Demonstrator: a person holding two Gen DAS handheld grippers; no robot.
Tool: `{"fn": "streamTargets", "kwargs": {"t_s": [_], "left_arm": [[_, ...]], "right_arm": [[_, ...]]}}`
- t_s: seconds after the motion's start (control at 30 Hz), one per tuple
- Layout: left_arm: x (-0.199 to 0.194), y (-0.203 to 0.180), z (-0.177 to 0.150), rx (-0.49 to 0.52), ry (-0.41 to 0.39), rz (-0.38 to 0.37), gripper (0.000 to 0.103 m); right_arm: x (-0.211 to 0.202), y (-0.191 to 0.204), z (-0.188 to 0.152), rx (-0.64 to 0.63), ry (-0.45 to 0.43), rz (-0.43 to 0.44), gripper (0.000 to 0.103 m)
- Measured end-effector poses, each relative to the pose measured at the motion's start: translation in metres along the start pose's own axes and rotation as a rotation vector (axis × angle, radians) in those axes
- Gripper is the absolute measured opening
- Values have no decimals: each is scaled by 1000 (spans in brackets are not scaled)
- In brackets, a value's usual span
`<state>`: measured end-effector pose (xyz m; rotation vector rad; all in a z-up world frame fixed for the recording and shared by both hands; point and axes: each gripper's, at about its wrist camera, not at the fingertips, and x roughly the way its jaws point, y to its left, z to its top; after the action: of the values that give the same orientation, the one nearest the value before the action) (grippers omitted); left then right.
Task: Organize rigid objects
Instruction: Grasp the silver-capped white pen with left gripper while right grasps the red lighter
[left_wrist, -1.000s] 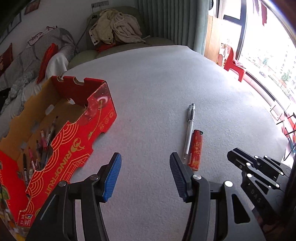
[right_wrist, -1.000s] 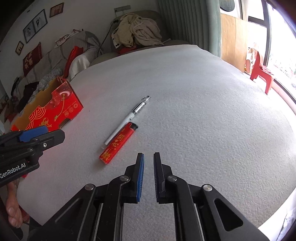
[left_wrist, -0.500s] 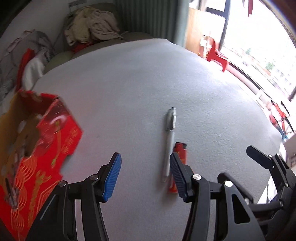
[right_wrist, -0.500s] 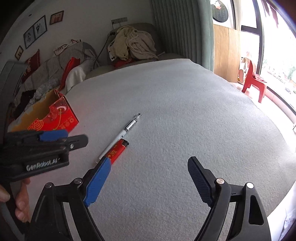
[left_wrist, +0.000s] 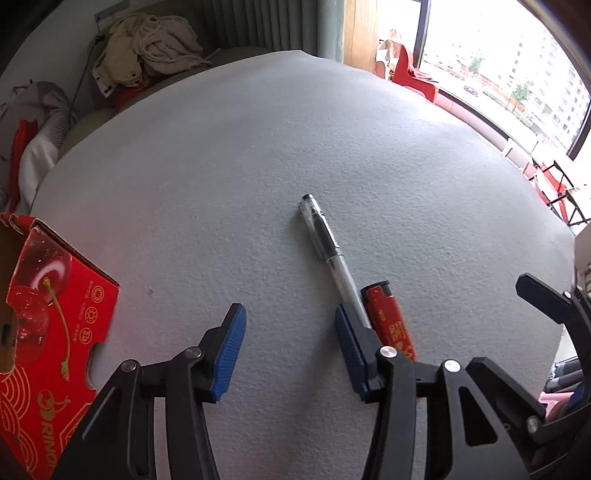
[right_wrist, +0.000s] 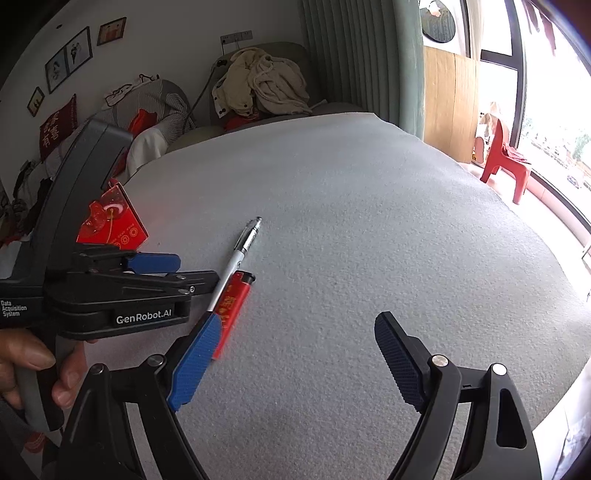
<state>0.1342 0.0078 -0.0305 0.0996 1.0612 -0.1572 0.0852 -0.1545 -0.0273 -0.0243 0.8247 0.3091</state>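
A clear and white pen lies on the grey felt table, with a red lighter beside its near end. My left gripper is open and empty, its right finger just left of the pen's near end. In the right wrist view the pen and lighter lie at left, partly behind my left gripper. My right gripper is open wide and empty, to the right of the lighter.
A red cardboard fruit box stands at the table's left edge and also shows in the right wrist view. A sofa with piled clothes is behind the table. A red plastic chair stands by the window at right.
My left gripper has swung right from the box toward the pen and lighter. My right gripper has opened from shut to wide open.
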Motion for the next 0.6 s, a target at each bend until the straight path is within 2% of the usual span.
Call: {"fn": "streamTargets", "kwargs": {"t_s": [0.17, 0.27, 0.4, 0.5, 0.6], "left_arm": [[-5, 1, 4, -32, -12, -37, 54], [-1, 1, 7, -60, 10, -56, 54], [-9, -3, 15, -78, -21, -75, 54], [0, -7, 21, -74, 8, -65, 54], [11, -8, 27, -114, 26, -113, 56]], "right_arm": [[3, -2, -1, 12, 7, 8, 86], [5, -5, -2, 17, 9, 7, 86], [5, -5, -4, 20, 13, 10, 86], [3, -6, -4, 20, 9, 6, 86], [4, -7, -5, 27, 15, 6, 86]]}}
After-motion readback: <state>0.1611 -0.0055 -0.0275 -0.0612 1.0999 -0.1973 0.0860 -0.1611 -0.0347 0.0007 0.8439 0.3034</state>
